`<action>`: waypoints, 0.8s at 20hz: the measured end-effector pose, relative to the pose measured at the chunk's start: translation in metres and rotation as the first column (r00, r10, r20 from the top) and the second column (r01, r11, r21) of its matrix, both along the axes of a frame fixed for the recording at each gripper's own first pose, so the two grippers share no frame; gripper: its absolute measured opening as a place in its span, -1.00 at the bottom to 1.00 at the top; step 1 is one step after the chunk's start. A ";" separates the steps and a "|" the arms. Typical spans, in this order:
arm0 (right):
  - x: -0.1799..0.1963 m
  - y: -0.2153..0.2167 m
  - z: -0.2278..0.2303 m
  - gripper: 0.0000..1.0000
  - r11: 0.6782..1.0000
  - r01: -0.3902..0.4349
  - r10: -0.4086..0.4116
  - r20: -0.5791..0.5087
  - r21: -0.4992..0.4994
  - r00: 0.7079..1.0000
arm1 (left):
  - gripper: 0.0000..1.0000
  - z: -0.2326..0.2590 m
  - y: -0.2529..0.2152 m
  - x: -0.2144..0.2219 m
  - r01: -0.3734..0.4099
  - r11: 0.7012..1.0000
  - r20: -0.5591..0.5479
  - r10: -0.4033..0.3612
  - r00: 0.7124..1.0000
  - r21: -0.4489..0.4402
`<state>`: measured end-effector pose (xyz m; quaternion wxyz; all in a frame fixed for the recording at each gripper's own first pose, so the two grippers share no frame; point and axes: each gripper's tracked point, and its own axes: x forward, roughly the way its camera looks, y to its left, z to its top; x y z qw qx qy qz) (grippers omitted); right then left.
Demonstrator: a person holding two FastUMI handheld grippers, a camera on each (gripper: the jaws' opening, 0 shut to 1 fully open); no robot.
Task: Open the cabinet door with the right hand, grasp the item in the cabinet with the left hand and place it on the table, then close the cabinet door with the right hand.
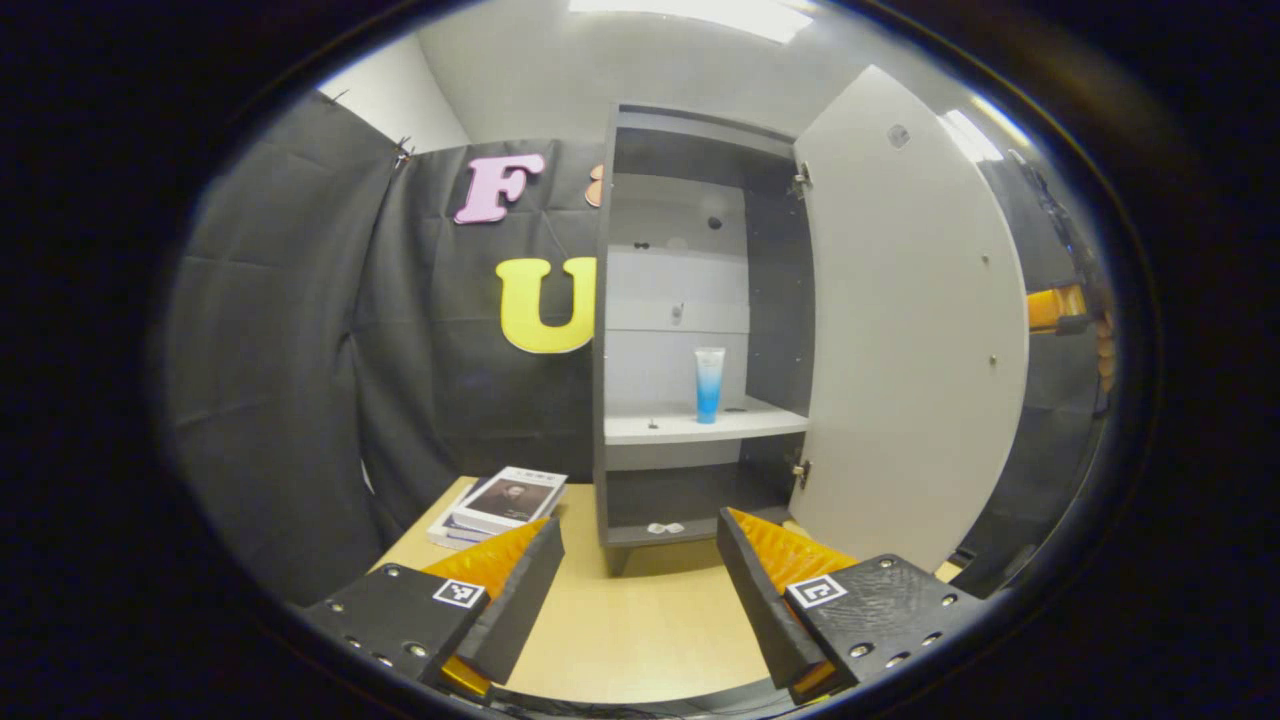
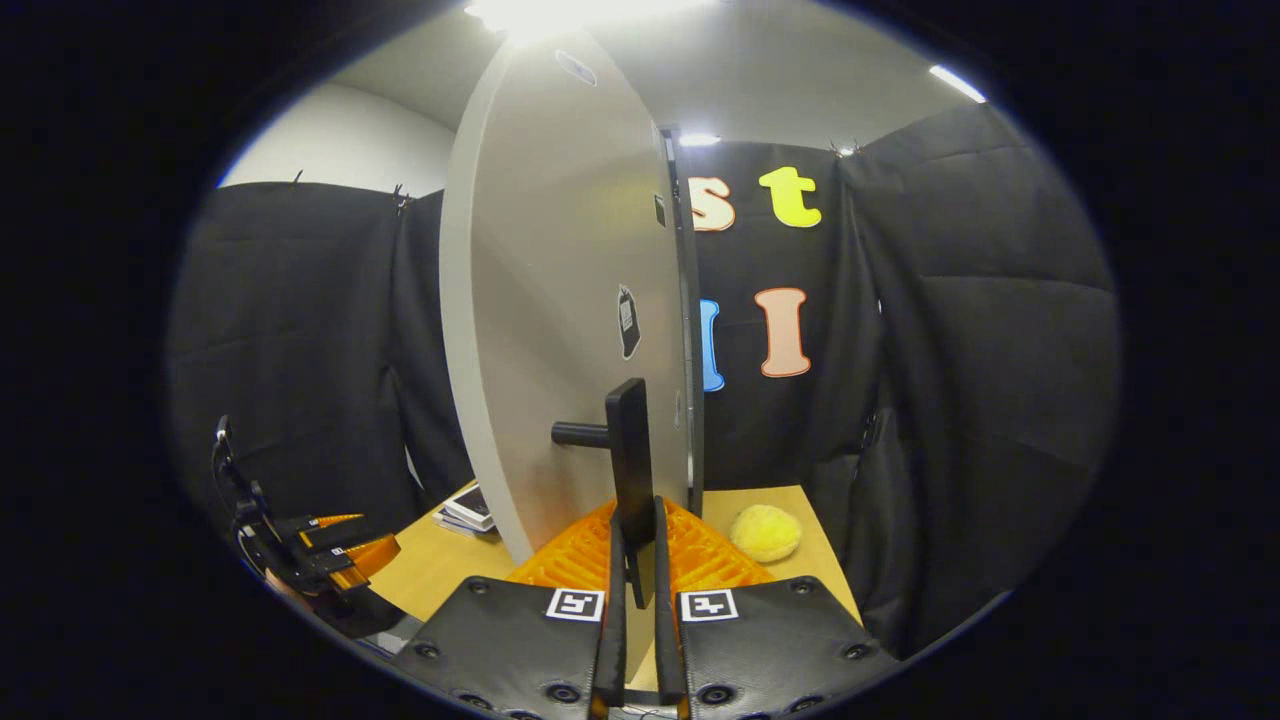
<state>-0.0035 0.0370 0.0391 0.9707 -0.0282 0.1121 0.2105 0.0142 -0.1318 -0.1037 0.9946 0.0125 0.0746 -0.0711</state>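
Note:
The grey cabinet [image 1: 700, 150] stands on the table with its white door [image 1: 910, 330] swung open to the right. A blue and white tube [image 1: 709, 384] stands upright on the middle shelf [image 1: 700, 425]. My left gripper [image 1: 640, 560] is open above the table, well in front of the cabinet and apart from the tube. In the right gripper view the door [image 2: 560, 300] is seen edge-on. My right gripper [image 2: 634, 545] is shut on the door's black handle [image 2: 628, 455]. The left gripper [image 2: 320, 555] shows at the lower left there.
A stack of books [image 1: 505, 503] lies on the wooden table [image 1: 640, 630] left of the cabinet. A small white object [image 1: 665, 527] lies on the cabinet's bottom shelf. A yellow fuzzy ball [image 2: 765, 532] rests on the table beyond the door. Black cloth walls surround the booth.

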 end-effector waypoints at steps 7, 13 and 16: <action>0.011 -0.022 0.002 -0.72 0.998 -0.030 0.033 -0.044 0.062 0.999 | 0.83 0.009 -0.055 0.005 -0.029 0.999 -0.041 0.028 0.999 -0.017; 0.011 -0.034 0.001 -0.74 0.987 -0.087 0.095 -0.056 0.132 0.994 | 0.82 0.013 -0.070 -0.005 -0.092 0.995 -0.036 0.093 0.995 0.039; 0.014 -0.038 0.001 -0.72 0.987 -0.106 0.112 -0.040 0.123 0.993 | 0.82 0.014 -0.079 -0.011 -0.111 0.993 -0.043 0.113 0.993 0.046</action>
